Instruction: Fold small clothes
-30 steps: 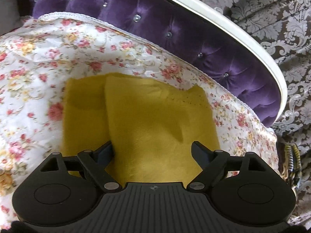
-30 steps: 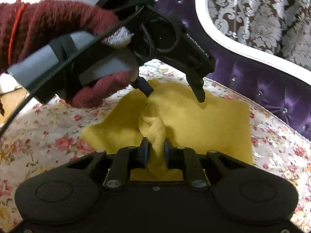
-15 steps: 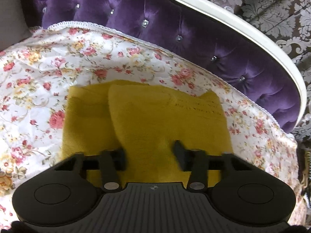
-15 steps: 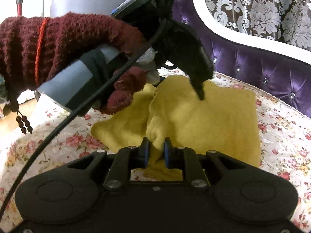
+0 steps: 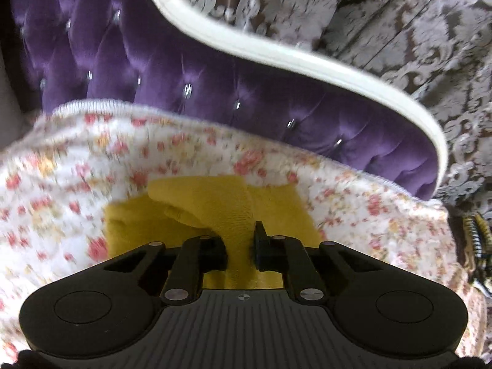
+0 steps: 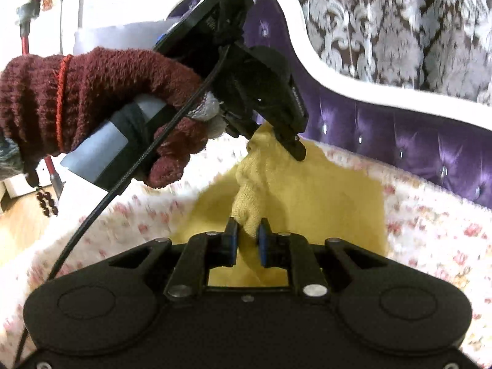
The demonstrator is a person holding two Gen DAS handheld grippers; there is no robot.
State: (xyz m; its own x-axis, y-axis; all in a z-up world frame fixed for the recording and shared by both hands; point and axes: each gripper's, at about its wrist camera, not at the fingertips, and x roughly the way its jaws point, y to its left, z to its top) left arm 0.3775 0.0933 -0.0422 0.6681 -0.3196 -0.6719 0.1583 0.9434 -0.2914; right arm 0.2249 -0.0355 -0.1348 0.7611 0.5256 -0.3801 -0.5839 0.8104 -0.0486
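Observation:
A small mustard-yellow knit garment [image 5: 215,212] lies partly folded on the floral bedspread [image 5: 77,160]. My left gripper [image 5: 240,240] is shut on a bunched edge of it and lifts it off the bed. In the right wrist view the garment [image 6: 323,190] hangs between both grippers. My right gripper [image 6: 246,233] is shut on another bunch of the same edge. The left gripper [image 6: 286,141], held by a hand in a maroon glove [image 6: 101,92], also shows there pinching the cloth higher up.
A purple tufted headboard [image 5: 184,70] with a white curved frame [image 5: 307,58] borders the bed at the back. Patterned grey-brown wallpaper [image 6: 399,15] lies beyond. The gripper's black cable [image 6: 123,178] hangs at the left. A striped object [image 5: 476,236] sits off the bed's right edge.
My left gripper went from open over the flat garment to shut on its edge. Both grippers have raised the cloth, which now bunches and hangs between them.

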